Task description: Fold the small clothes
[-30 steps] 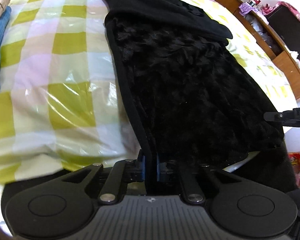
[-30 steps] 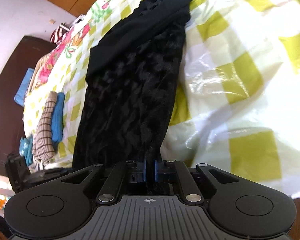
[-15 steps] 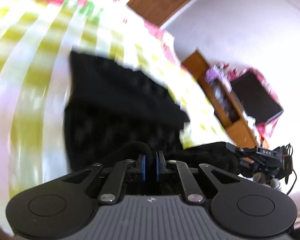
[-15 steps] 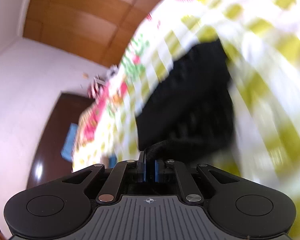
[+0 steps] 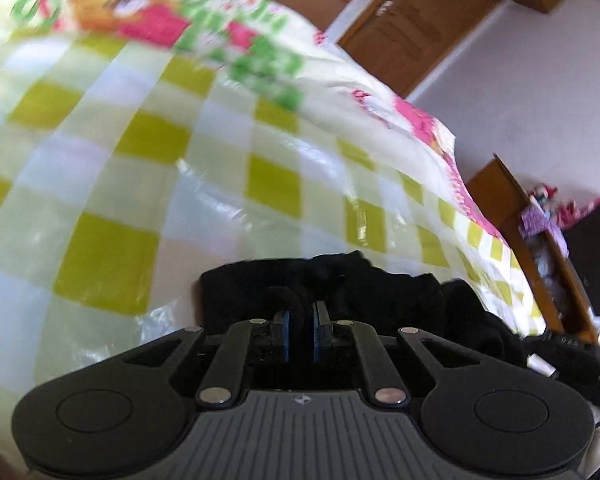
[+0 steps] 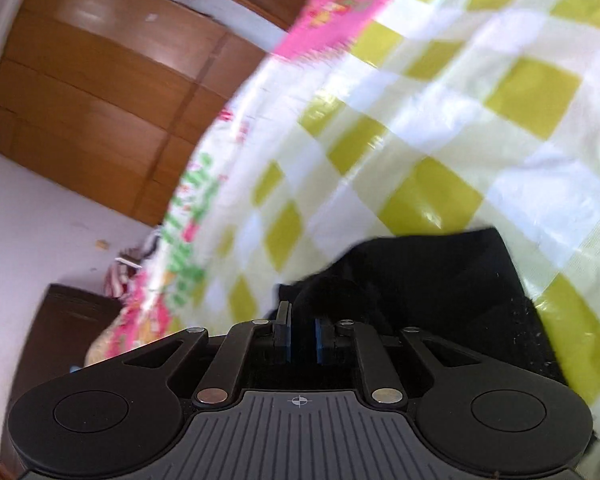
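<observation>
A bed (image 5: pixel 148 148) is seen filling most of both views, covered by a glossy sheet checked in yellow-green, white and pale pink, with a pink and green cartoon print along its far border. White walls (image 5: pixel 520 92) are seen at 2 o'clock in the left view and at 9 o'clock in the right. Brown wooden wardrobe panels (image 6: pixel 84 92) are shown at 10 o'clock in the right view. A wooden shelf unit (image 5: pixel 512 216) with cluttered items is seen at 3 o'clock in the left view. A dark cabinet (image 6: pixel 56 328) is seen at 8 o'clock in the right view. Bright light is reflected off the sheet.
</observation>
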The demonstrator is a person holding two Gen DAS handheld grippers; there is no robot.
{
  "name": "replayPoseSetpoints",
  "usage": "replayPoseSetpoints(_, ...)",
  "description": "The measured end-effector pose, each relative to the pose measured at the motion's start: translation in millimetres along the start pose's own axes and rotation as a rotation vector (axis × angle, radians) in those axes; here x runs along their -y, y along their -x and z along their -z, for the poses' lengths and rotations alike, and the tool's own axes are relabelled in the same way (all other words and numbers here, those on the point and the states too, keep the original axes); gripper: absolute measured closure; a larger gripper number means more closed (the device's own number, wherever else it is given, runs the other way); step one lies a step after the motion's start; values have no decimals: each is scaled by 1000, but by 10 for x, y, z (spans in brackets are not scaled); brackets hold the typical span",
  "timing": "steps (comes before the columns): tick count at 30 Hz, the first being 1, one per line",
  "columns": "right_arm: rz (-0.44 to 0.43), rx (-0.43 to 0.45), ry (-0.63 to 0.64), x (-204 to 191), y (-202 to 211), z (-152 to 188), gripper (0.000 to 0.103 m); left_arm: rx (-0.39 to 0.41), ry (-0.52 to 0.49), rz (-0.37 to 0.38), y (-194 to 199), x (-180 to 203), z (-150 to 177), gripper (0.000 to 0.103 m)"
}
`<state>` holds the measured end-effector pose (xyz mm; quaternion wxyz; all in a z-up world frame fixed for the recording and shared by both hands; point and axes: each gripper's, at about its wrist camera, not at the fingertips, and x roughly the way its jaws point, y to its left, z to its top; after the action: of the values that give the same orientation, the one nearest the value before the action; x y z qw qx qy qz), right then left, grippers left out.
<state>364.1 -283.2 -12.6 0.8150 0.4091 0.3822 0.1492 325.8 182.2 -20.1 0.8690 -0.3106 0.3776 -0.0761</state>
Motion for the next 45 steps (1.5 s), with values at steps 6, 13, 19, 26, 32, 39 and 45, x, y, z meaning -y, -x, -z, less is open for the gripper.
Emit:
replayPoseSetpoints(6,-41,11,41,71,232,74,81,63,30,35,343,-100,88,64)
replayPoseSetpoints(13,24,118,362,-216,667,86,74,95,-52,23,610,58,13,60)
replayPoseSetpoints(19,153,63,719,-366,545,396,63,2,-120,-36,534,67,357,57)
replayPoseSetpoints(26,224,-3,715,-180,456,525,63,-36,-58,-3,461,17,651,48)
replayPoseSetpoints(32,206,-16,630,-129,610,549,63,-29,-14,12,627,-16,763,48)
replayPoseSetpoints(39,173,-71,621,-77,685,773,71,-85,-21,-20,537,-33,897,47)
replayPoseSetpoints(45,128,-99,505,-99,843,625,95,-58,-60,-13,698,94,930,65)
